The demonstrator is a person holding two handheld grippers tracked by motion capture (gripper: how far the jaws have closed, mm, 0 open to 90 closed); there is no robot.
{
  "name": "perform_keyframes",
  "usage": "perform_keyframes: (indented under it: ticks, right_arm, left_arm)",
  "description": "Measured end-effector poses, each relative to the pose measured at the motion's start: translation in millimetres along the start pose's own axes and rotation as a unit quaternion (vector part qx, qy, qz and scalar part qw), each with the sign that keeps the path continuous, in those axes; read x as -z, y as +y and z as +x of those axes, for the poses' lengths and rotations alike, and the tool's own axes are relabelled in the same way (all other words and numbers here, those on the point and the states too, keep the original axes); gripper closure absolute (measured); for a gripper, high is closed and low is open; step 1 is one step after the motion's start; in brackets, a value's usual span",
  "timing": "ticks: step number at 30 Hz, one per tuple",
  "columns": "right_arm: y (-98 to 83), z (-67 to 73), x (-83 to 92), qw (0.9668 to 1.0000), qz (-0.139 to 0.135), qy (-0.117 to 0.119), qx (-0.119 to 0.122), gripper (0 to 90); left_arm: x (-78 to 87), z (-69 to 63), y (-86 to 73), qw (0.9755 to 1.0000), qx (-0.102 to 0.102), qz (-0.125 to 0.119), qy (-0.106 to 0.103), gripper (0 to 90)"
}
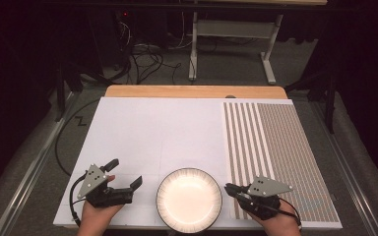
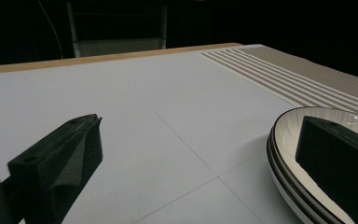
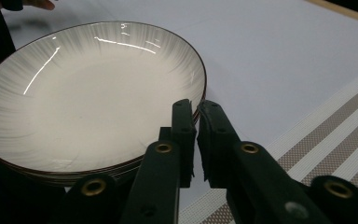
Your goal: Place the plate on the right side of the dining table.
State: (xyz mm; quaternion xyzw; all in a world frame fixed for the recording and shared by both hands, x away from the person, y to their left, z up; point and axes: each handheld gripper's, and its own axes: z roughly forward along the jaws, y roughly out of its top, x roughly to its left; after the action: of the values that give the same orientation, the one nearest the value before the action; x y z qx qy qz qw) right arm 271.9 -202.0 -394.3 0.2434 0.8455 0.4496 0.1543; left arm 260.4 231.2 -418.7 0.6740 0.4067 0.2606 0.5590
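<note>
A white sheet (image 1: 167, 132) is spread over the wooden surface (image 1: 195, 91), with a brown-striped woven mat (image 1: 275, 147) at its right; beyond, cables (image 1: 145, 59) are strewn on a dark carpeted floor. A stack of white ribbed plates (image 1: 189, 199) sits at the near edge. The left hand-held gripper (image 1: 124, 171) is spread just beside it. The right hand-held gripper (image 3: 196, 109) is pressed together at the rim; whether it pinches the rim cannot be told.

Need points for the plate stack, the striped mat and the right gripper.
plate stack (image 1: 189, 199), high view, centre of the top plate's white well.
striped mat (image 1: 275, 137), high view, bare middle of the weave.
right gripper (image 3: 196, 112), right gripper view, midway between the tips of its shut jaws.
</note>
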Motion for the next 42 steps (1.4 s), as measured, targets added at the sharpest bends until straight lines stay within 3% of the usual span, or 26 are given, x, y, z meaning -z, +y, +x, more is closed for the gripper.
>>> perform_keyframes:
  ticks: [7, 14, 21, 42]
  right_arm:
    - [5.0, 11.1, -2.8, 0.9988, 0.040, 0.018, 0.022, 90.0]
    - [4.8, 11.9, -5.8, 0.9972, 0.064, 0.034, 0.017, 90.0]
    - [5.7, 14.8, -7.5, 0.9959, 0.075, 0.043, 0.028, 90.0]
    - [7.4, 18.9, -10.2, 0.9943, 0.091, 0.033, 0.043, 90.0]
  left_arm:
    - [1.1, 0.3, 0.4, 1.0000, 0.000, -0.003, 0.001, 0.9]
    - [1.7, 0.9, 0.6, 1.0000, 0.000, -0.005, 0.001, 0.9]
    - [1.7, 0.9, 0.6, 1.0000, -0.001, -0.005, 0.002, 0.9]
    - [2.2, 1.0, 1.5, 0.9999, 0.003, -0.010, 0.000, 1.0]
